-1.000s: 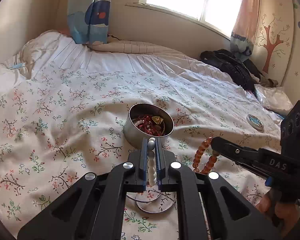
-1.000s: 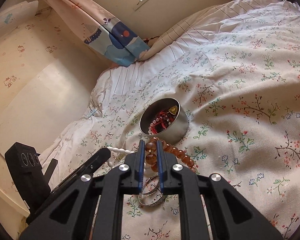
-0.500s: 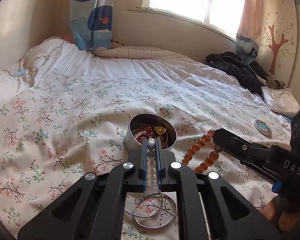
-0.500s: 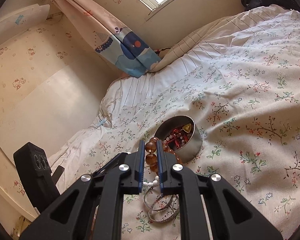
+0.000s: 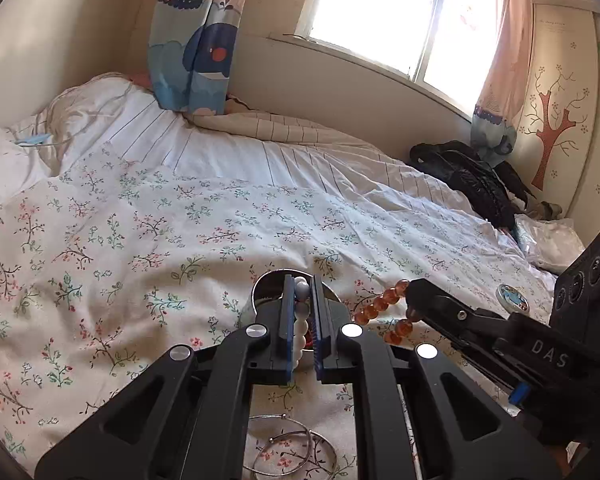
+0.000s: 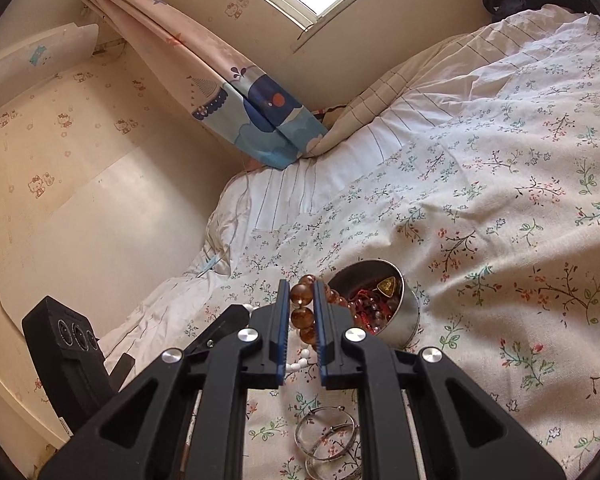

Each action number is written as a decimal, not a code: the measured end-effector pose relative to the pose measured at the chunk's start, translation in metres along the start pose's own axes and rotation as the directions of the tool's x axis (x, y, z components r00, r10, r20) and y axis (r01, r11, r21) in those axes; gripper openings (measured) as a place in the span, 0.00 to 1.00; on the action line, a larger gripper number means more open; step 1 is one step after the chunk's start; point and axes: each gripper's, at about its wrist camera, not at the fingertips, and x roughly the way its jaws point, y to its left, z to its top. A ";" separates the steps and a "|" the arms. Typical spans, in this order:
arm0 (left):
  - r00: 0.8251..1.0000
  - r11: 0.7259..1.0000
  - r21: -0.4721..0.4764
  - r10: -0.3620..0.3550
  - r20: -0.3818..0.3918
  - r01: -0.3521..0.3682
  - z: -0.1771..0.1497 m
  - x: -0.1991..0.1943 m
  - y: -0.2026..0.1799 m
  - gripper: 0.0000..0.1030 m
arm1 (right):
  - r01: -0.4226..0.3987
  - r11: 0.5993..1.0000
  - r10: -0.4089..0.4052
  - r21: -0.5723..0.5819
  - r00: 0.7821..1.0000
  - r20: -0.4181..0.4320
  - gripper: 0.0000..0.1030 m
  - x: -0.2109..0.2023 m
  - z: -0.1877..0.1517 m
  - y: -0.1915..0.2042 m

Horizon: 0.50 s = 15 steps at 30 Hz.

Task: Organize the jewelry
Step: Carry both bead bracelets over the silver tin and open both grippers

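My left gripper (image 5: pixel 302 294) is shut on a white bead bracelet (image 5: pixel 301 320), held above the floral bedspread just in front of a round metal tin (image 5: pixel 260 294). The tin (image 6: pixel 404 316) holds red beads and a gold pendant. My right gripper (image 6: pixel 302 294) is shut on an amber bead bracelet (image 6: pixel 302 316), lifted just left of the tin. In the left wrist view the right gripper (image 5: pixel 412 300) reaches in from the right with the amber bracelet (image 5: pixel 380 304) dangling from it. Silver bangles (image 5: pixel 296 456) lie on the bedspread below both grippers, also seen as bangles (image 6: pixel 326 444) in the right wrist view.
A small round lid (image 5: pixel 514 298) lies on the bedspread to the right. Black clothing (image 5: pixel 472 176) and a plastic bag (image 5: pixel 552 240) sit at the far right of the bed. A curtain (image 5: pixel 188 48) hangs over the pillow end, with the wall and window behind.
Both grippers have risen a little with their bracelets and tilted up, so the tin now sits lower and partly behind the left fingers. The bangles lie further below.
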 end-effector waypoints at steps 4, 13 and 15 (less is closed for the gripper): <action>1.000 1.000 -0.001 -0.018 0.008 0.018 0.005 0.008 -0.005 0.07 | -0.001 1.000 0.001 0.003 1.000 0.000 0.12 0.008 0.005 -0.003; 0.998 0.998 -0.025 -0.061 0.007 0.061 0.011 0.031 -0.013 0.07 | -0.004 1.000 0.004 0.017 1.000 0.006 0.12 0.022 0.013 -0.012; 0.998 0.997 -0.030 -0.065 0.000 0.065 0.010 0.037 -0.013 0.07 | -0.001 1.000 0.000 0.021 1.000 0.007 0.12 0.027 0.015 -0.015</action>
